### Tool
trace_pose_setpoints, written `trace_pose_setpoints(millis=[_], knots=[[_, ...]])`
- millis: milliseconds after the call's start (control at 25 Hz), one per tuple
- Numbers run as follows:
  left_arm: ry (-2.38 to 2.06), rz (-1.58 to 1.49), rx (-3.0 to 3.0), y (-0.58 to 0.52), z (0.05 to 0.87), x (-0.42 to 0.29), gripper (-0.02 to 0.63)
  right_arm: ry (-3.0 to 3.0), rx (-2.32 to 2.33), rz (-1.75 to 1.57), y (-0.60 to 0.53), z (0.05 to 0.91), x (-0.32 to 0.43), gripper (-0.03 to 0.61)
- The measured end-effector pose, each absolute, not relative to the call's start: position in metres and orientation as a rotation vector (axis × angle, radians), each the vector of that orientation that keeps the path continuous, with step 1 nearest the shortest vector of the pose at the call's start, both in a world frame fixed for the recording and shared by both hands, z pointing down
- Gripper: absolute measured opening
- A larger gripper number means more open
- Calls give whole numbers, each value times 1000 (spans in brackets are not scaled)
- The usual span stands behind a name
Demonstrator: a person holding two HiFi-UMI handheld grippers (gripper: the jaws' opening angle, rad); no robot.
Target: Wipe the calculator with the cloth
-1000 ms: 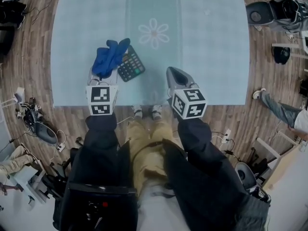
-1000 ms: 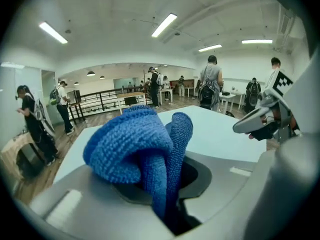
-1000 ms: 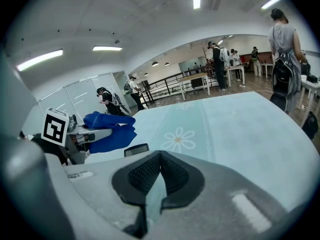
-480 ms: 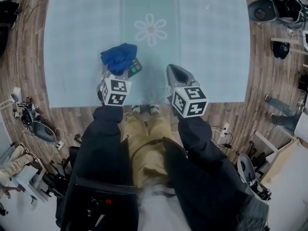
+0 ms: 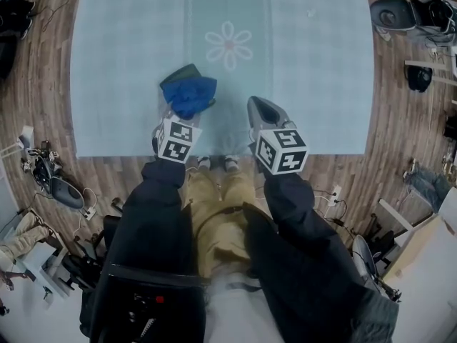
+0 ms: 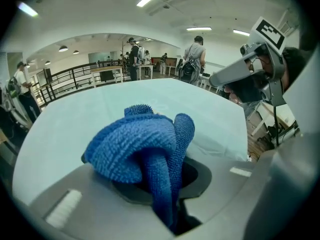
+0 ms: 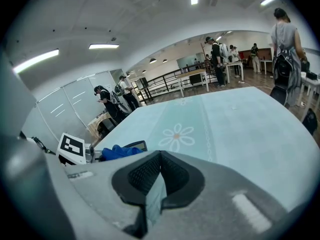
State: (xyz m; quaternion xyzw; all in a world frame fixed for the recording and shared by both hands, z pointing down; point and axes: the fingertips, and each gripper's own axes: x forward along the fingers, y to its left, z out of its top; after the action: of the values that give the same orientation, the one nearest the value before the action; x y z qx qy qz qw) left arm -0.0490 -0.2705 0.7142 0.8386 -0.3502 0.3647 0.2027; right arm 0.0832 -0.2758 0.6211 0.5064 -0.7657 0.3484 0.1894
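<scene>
Calculator [image 5: 186,71] mostly under blue cloth [image 5: 190,93]; left tool [image 6: 167,206] clamps cloth.

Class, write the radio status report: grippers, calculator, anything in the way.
Left gripper shut on blue cloth. Cloth covers most of calculator. Right gripper shut, empty, off to the side. Nothing in the way.

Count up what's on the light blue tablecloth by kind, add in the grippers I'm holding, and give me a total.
blue microfibre cloth: 1
dark calculator, mostly under the cloth: 1
grey two-jaw grippers: 2, the left gripper clamped on the cloth and the right gripper with nothing in it
Total: 4
</scene>
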Motion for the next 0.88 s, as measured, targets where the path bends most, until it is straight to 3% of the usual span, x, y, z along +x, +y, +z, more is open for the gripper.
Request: trace_pose_setpoints(millis=[880], knots=[[-871, 707, 2224, -208, 683, -31, 69, -2214, 1464, 927, -243, 587, 85, -2]])
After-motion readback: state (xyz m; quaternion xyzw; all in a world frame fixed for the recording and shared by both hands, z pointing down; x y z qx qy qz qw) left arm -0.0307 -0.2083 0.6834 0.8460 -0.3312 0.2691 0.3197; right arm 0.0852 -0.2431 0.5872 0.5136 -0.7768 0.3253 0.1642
